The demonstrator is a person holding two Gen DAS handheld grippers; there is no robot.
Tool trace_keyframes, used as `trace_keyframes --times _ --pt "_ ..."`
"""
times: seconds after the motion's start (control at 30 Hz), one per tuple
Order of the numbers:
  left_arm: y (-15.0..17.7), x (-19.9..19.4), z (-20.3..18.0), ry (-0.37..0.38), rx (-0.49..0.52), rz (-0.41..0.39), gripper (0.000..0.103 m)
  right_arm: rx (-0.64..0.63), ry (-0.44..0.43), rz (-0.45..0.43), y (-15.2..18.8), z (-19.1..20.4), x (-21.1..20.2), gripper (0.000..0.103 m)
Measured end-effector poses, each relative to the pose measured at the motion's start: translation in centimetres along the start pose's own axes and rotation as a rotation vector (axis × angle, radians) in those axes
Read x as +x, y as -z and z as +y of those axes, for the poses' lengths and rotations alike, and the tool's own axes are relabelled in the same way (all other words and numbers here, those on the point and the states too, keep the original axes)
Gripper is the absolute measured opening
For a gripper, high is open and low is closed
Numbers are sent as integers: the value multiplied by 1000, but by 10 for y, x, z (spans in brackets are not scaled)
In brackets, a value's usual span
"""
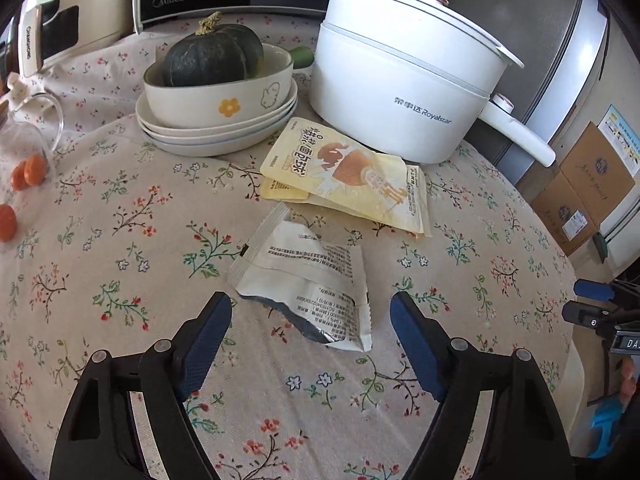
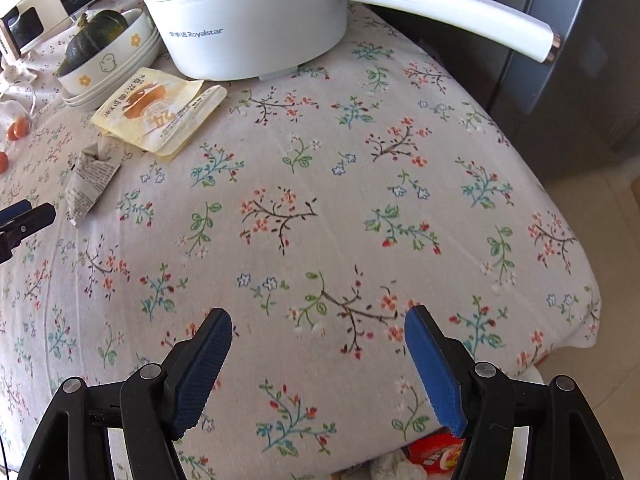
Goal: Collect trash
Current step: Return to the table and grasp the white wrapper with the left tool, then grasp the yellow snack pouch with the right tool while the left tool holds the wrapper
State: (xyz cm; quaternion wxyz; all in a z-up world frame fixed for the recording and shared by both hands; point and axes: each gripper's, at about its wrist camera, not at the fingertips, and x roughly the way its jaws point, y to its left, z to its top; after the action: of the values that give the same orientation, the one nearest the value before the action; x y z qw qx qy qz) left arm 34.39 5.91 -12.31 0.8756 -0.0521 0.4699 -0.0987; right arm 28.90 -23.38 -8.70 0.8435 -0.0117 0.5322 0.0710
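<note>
1. Step in hand, as I read it: pick-up approach. My left gripper is angled down over the crumpled white wrapper, jaws wide, one either side of its near end. Pads aren't touching it; nothing held.
2. The wrapper lies flat on the floral tablecloth, mid-table, well in from the right edge. The yellow snack packet sits just behind it, its far corner up against the white electric pot.
3. Next move, my guess: drop a bit lower, close on the raised crumpled fold. It's thin and flat, so the pads may skate over it or pinch cloth.
4. My right gripper hangs over bare cloth near the front right corner, jaws wide, empty.
5. Containers, left to right: overturned glass near the left edge, orange pieces beside it; patterned bowl on stacked plates holds a dark green squash; pot is lidded, contents unseen.
6. Below the front edge, red packaging and crumpled paper, possibly a bin. Can't tell.
</note>
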Motion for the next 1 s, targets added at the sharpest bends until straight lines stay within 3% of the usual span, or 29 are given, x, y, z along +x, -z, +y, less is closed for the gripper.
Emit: trace_keyframes --times 0.07,0.1,0.13,0.33,0.63,0.73,1.0 --pt "-2 12 -4 10 8 29 58 2 0 0 -7 4 8 75" --pt "-1 18 -5 10 15 50 31 2 0 -2 -11 6 11 75" --pt "0 24 -7 6 23 77 12 1 0 -4 -15 9 14 75" --pt "4 10 -1 -40 79 82 3 -1 13 -25 -42 34 29 75" --pt "13 -47 88 -108 -69 36 1 -8 -2 -76 -81 101 55 75" --pt "19 -65 119 -128 -104 19 1 -25 -11 -94 -92 130 67 80" --pt "33 -75 157 -148 -163 16 1 -146 76 -105 -115 190 109 81"
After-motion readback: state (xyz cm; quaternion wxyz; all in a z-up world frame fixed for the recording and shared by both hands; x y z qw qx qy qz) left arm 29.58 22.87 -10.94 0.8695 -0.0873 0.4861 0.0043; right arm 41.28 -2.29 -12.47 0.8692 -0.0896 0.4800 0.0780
